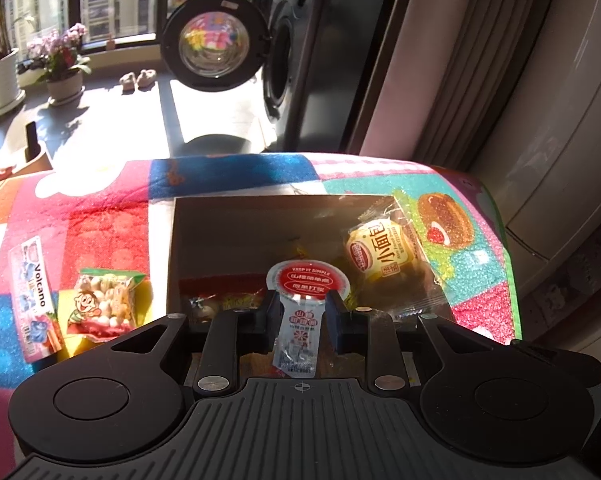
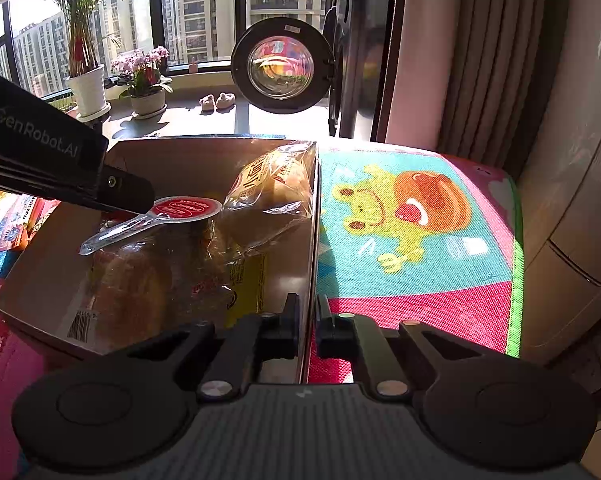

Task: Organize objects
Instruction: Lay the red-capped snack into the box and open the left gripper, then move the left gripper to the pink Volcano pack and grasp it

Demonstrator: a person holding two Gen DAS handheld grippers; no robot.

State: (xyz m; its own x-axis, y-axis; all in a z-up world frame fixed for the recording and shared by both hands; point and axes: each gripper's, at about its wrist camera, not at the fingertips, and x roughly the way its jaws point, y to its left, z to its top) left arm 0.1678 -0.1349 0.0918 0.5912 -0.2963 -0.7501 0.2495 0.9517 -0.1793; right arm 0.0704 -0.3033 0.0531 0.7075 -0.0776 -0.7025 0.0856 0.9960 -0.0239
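Observation:
My left gripper (image 1: pixel 300 312) is shut on a red-lidded jelly snack packet (image 1: pixel 305 283) and holds it over the open cardboard box (image 1: pixel 172 248). The packet also shows in the right wrist view (image 2: pixel 186 209), above the box (image 2: pixel 52 248). A small bread pack (image 1: pixel 380 258) leans in the box's right side; it also shows in the right wrist view (image 2: pixel 268 188). More wrapped snacks lie in the box. My right gripper (image 2: pixel 307 320) is shut on the box's right wall (image 2: pixel 314 240). A biscuit bag (image 1: pixel 102 304) and a Volcano packet (image 1: pixel 36 300) lie on the mat left of the box.
The box stands on a colourful patterned mat (image 2: pixel 412 240). A washing machine with an open round door (image 1: pixel 214 42) is behind. Potted plants (image 1: pixel 60 64) stand at the window on the left. Curtains (image 2: pixel 500 80) hang at the right.

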